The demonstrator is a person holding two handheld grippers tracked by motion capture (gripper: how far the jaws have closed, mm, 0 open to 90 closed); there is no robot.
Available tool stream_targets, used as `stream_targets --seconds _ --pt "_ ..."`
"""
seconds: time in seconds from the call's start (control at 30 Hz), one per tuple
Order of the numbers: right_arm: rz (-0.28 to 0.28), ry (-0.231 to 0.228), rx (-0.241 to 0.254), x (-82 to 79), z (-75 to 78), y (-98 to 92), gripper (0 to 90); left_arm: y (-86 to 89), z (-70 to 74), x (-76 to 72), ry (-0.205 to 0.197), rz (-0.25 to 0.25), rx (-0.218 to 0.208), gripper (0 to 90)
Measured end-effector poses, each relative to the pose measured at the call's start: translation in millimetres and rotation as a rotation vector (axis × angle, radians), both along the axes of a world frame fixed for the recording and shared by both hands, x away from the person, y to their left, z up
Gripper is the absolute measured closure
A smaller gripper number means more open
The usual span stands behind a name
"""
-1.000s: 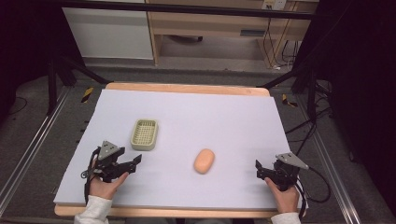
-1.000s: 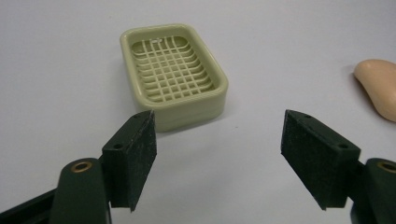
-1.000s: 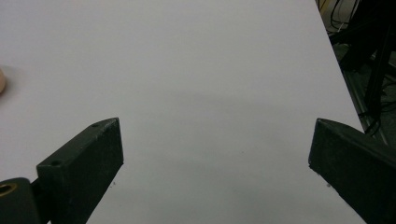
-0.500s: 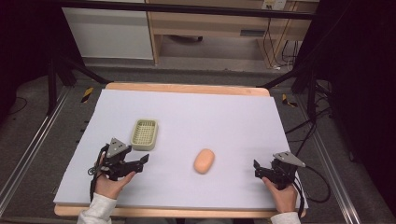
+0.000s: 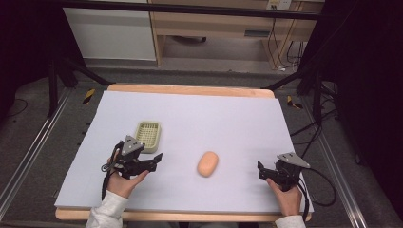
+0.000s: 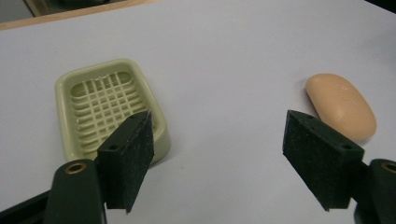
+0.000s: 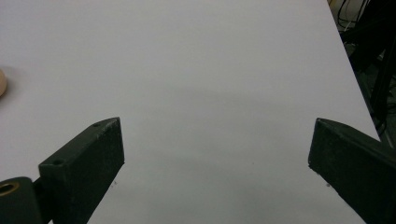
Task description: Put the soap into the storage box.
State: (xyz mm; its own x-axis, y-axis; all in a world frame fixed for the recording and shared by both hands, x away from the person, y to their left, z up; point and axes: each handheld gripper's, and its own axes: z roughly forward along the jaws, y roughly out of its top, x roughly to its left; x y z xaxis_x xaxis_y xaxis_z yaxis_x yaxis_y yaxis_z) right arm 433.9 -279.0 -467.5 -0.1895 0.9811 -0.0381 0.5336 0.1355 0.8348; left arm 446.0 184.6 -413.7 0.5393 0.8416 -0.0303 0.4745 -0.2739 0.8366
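Observation:
A peach-coloured oval soap bar (image 5: 207, 163) lies on the white table sheet (image 5: 209, 114), near the front middle. A pale green slotted soap dish (image 5: 148, 136) sits empty to its left. My left gripper (image 5: 156, 159) is open, just in front of the dish and pointing right toward the soap. In the left gripper view the dish (image 6: 107, 109) lies behind the left jaw and the soap (image 6: 342, 106) behind the right jaw. My right gripper (image 5: 260, 171) is open at the front right, with bare sheet between its jaws; a sliver of the soap (image 7: 2, 81) shows at the left edge.
The wooden table edge (image 5: 190, 90) runs along the back. Black stand legs and cables (image 5: 309, 128) lie on the floor to the right, and metal rails flank the table. A cabinet and shelving stand behind.
My left gripper has moved forward and to the right, closer to the dish and the soap. The right gripper has shifted slightly left. Soap and dish have not moved.

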Motion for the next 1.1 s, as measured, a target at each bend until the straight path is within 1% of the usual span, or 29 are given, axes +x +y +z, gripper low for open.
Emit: stream_targets --seconds 0.1,0.17,0.2,0.27,0.4,0.43,0.53,0.67,0.77,0.8,0.87,0.9,1.0,1.03,1.1 --pt "-0.002 0.001 0.007 -0.1 0.1 0.1 3.8 -8.2 0.6 1.2 0.000 -0.016 0.008 24.3" --pt "0.000 -0.001 0.002 0.1 -0.1 0.2 3.8 -13.6 1.0 2.0 0.001 -0.026 0.011 24.5" --pt "0.002 -0.001 0.002 0.3 -0.2 0.3 3.8 -13.6 1.0 2.0 0.001 -0.026 0.011 24.5" --pt "0.003 0.002 0.004 0.4 -0.1 0.5 3.8 -20.8 1.4 3.4 0.000 -0.040 0.017 24.5" --pt "0.002 -0.001 0.006 0.6 0.1 0.5 3.8 -30.3 1.9 5.2 0.003 -0.051 0.022 24.6" --pt "0.002 -0.001 0.006 0.6 0.1 0.5 3.8 -30.3 1.9 5.2 0.003 -0.051 0.022 24.6" --pt "0.002 0.001 0.002 0.7 0.1 0.9 3.8 -39.3 2.2 7.1 0.009 -0.063 0.035 24.7" --pt "0.006 0.001 -0.005 0.9 -0.2 1.9 3.8 -44.1 2.0 8.1 0.007 -0.061 0.026 25.2" --pt "0.010 0.001 -0.010 1.2 -0.6 3.4 3.8 -50.6 2.0 9.1 0.011 -0.069 0.025 25.3" --pt "0.012 0.001 -0.013 1.4 -0.7 3.5 3.8 -51.9 2.2 9.5 0.013 -0.076 0.032 25.3" --pt "0.011 0.003 -0.014 1.6 -0.7 4.0 3.8 -56.0 2.1 10.4 0.013 -0.077 0.029 25.3" --pt "0.012 0.003 -0.016 1.7 -0.7 4.0 3.9 -56.9 2.3 10.7 0.015 -0.081 0.034 25.2" --pt "0.011 0.004 -0.015 1.9 -0.8 4.1 3.8 -60.1 2.3 11.5 0.019 -0.084 0.033 25.2" --pt "0.011 0.006 -0.014 2.1 -0.9 4.1 3.8 -64.1 1.6 12.4 0.019 -0.085 0.029 25.2" --pt "0.010 0.009 -0.009 2.1 -1.0 4.3 3.8 -66.8 1.6 12.8 0.021 -0.091 0.044 25.2"
